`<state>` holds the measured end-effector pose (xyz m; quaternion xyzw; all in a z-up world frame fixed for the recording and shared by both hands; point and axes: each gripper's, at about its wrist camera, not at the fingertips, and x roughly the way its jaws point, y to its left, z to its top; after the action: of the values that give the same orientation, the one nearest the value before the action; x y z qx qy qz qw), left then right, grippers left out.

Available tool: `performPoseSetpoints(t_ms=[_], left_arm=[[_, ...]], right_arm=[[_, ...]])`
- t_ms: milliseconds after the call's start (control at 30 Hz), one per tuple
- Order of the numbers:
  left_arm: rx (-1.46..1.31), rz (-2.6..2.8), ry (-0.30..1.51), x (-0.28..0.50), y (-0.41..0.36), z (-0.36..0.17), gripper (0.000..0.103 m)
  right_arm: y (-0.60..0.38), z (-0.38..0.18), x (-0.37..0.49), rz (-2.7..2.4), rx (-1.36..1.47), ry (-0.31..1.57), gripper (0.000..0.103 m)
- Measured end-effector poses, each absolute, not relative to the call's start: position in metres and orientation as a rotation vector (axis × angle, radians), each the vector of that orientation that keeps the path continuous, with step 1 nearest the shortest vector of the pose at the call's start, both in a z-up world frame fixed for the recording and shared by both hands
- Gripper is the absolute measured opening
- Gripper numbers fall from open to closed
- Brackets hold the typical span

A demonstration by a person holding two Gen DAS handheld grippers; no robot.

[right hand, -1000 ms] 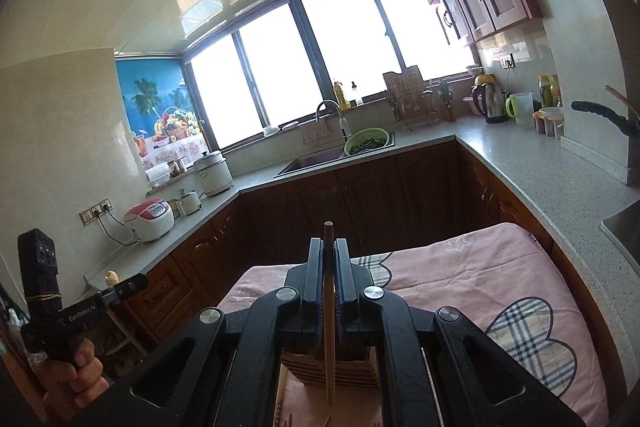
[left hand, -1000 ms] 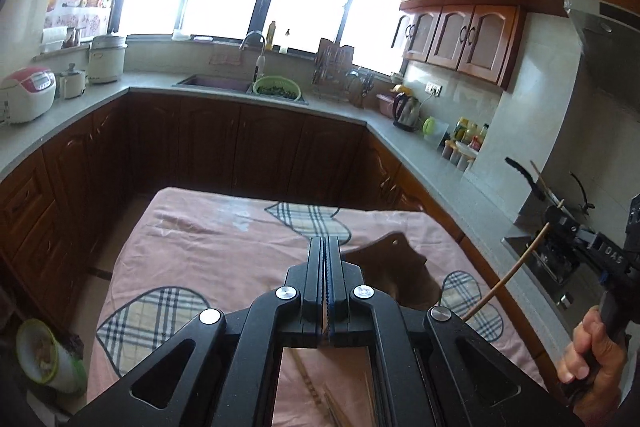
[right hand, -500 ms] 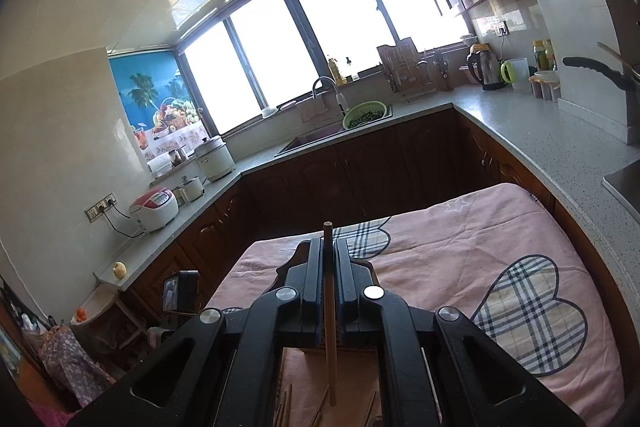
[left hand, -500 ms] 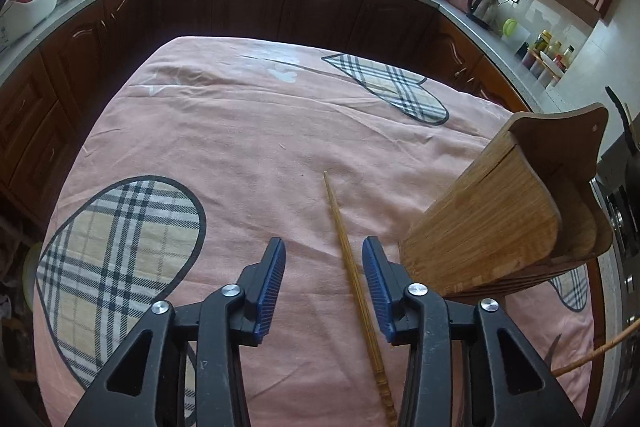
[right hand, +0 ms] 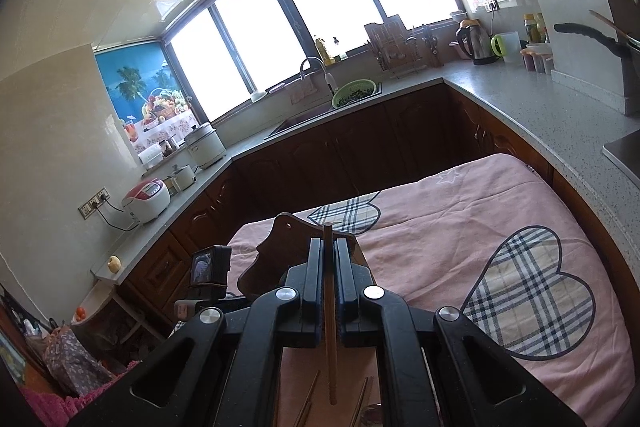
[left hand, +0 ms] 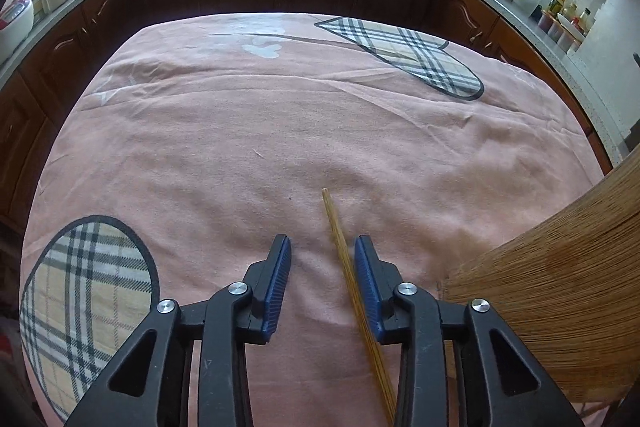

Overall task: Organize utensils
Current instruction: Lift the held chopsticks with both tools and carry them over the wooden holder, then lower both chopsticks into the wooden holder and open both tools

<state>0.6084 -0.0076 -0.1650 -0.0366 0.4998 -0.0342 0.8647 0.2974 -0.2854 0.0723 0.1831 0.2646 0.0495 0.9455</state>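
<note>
Chopstick [left hand: 347, 267] between spread jaws, tablecloth [left hand: 240, 131] beneath

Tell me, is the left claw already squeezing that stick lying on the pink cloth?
No, the left claw is open, its blue pads apart on either side of the stick on the cloth.

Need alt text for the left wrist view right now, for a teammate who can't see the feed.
The open left claw hovers low over a chopstick lying on the pink tablecloth, nearer its right finger. A bamboo utensil holder fills the right edge.
</note>
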Motion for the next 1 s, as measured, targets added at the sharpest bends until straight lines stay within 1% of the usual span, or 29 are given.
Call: performPoseSetpoints(t_ms=[33,67,167,267,533,700,1000], left_arm=[[-0.04,-0.067,1.042,0.606,-0.011,-0.166,0.021],[-0.024,-0.075,1.036,0.603,-0.014,-0.166,0.008],[-0.034,-0.095,1.033,0.595,-0.012,-0.164,0.007],[-0.071,-0.108,1.007,0.58,-0.004,-0.151,0.005],[-0.221,-0.188,0.843,0.497,0.026,-0.067,0.004],[-0.264,-0.222,0.755,0.449,0.039,-0.028,0.004],[-0.283,-0.28,0.677,0.379,0.055,0.005,0.004]], right_arm=[[-0.284,0.072,0.298,0.099,0.373,0.539,0.005],[-0.285,0.072,0.298,0.099,0.372,0.539,0.005],[-0.285,0.071,0.298,0.103,0.377,0.54,0.005],[-0.281,0.071,0.301,0.115,0.379,0.542,0.005],[-0.264,0.085,0.297,0.146,0.359,0.514,0.005],[-0.256,0.094,0.291,0.162,0.35,0.497,0.005],[-0.24,0.109,0.283,0.178,0.324,0.469,0.005]])
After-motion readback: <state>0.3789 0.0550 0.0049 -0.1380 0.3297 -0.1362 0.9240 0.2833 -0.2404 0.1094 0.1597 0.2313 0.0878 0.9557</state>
